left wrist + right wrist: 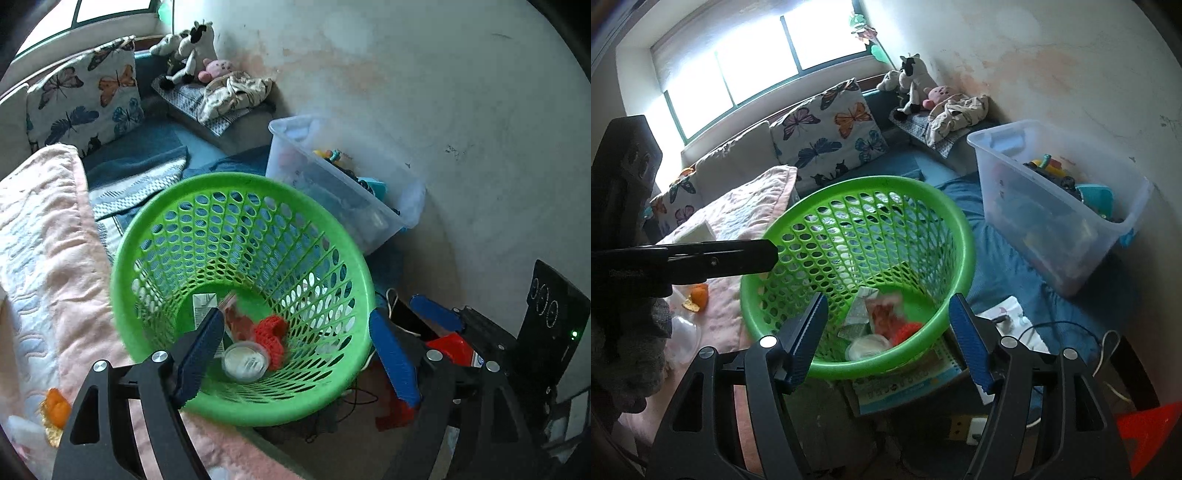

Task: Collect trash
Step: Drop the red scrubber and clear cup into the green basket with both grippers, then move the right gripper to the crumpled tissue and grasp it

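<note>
Blue-padded and parted, the left tongs (295,354) hang over the near rim of the green basket (147,254) with nothing between the pads; the right tongs (890,343) likewise stand apart and empty, straddling the same rim from the other side. Directly ahead of and below both pairs, on the basket floor, lie the pieces already gathered: a clear lidded cup (245,361), a red knitted scrap (271,334), a red-printed wrapper (882,314) and a folded paper carton (204,304). What looks left to collect sits behind and to the left of the left tongs, on the pink quilt (44,240): an orange peel (57,408), with a clear plastic piece (683,334) just beside it. Judging by this, the left hand is the nearer one, and the peel shows no clear long axis. Farther out ahead, a clear storage bin (369,229) of toys stands by the wall, with a butterfly cushion (85,96) beyond the quilt. A book (912,380) and cables lie below the right tongs; nothing blocks the peel.
</note>
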